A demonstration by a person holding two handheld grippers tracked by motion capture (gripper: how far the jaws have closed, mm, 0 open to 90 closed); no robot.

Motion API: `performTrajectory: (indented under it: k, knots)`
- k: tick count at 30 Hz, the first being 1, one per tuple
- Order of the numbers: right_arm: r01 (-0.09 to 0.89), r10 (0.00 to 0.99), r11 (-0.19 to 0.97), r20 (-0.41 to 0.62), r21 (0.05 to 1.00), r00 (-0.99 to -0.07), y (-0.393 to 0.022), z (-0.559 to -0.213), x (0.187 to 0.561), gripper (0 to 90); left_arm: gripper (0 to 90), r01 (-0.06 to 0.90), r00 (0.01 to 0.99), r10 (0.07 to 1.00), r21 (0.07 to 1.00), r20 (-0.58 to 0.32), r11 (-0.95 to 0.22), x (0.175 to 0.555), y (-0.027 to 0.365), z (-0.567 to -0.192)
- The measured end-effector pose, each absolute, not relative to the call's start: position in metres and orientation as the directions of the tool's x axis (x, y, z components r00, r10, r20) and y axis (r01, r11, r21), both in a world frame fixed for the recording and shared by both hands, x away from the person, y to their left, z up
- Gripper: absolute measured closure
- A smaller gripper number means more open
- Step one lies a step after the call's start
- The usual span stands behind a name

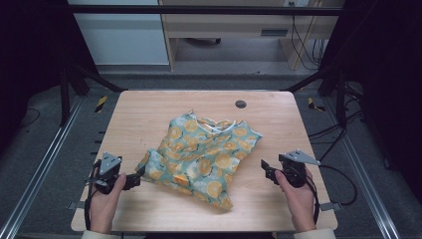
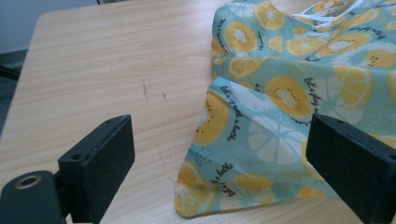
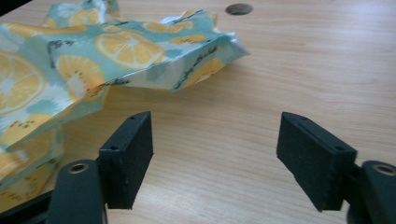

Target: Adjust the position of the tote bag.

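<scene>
A crumpled teal garment (image 1: 204, 154) printed with orange slices lies in the middle of the wooden table (image 1: 149, 109). My left gripper (image 1: 136, 176) is open at the garment's near-left corner. In the left gripper view the garment (image 2: 280, 93) has its folded corner on the table between the wide jaws of the left gripper (image 2: 219, 140), and no pad presses on it. My right gripper (image 1: 266, 170) is open just right of the garment. In the right gripper view bare wood lies between the jaws of the right gripper (image 3: 215, 135), with the garment (image 3: 70, 70) ahead and to the left.
A dark round grommet (image 1: 241, 104) sits in the tabletop at the far side, also seen in the right gripper view as the grommet (image 3: 239, 9). Black frame bars and cables stand around the table. A hand holds each gripper near the front edge.
</scene>
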State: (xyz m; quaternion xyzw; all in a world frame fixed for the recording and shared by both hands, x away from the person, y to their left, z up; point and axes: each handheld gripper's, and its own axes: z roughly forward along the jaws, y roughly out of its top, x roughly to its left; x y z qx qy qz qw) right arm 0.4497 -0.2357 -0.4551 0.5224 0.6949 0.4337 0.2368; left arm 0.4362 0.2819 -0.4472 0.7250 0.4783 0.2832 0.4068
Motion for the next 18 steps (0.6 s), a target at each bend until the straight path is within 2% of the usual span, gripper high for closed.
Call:
performTrajectory:
  k: [3, 6, 7, 12, 15, 18]
  knots:
    - [0.526, 0.924, 0.065, 0.148, 0.848, -0.353, -0.237, -0.455, 0.449, 28.4, 7.8, 0.446, 0.386, 0.921, 0.863, 0.056, -0.239, 0.435, 0.282, -0.441]
    - [0.520, 0.914, 0.047, 0.173, 0.853, -0.367, -0.238, -0.454, 0.448, 23.5, 7.7, 0.431, 0.383, 0.923, 0.877, 0.035, -0.212, 0.435, 0.284, -0.438]
    - [0.538, 0.909, 0.061, 0.176, 0.841, -0.379, -0.235, -0.454, 0.450, 17.0, 8.6, 0.431, 0.384, 0.923, 0.880, 0.022, -0.200, 0.436, 0.284, -0.438]
    - [0.560, 0.907, 0.090, 0.165, 0.823, -0.388, -0.229, -0.450, 0.453, 14.3, 9.2, 0.466, 0.385, 0.923, 0.865, -0.008, -0.187, 0.441, 0.283, -0.445]
    - [0.544, 0.897, 0.071, 0.185, 0.836, -0.401, -0.227, -0.434, 0.457, 14.6, 8.8, 0.479, 0.391, 0.920, 0.856, -0.010, -0.195, 0.443, 0.282, -0.449]
    - [0.555, 0.902, 0.143, 0.123, 0.820, -0.414, -0.223, -0.410, 0.469, 14.6, 8.9, 0.470, 0.390, 0.920, 0.854, 0.027, -0.224, 0.444, 0.281, -0.448]
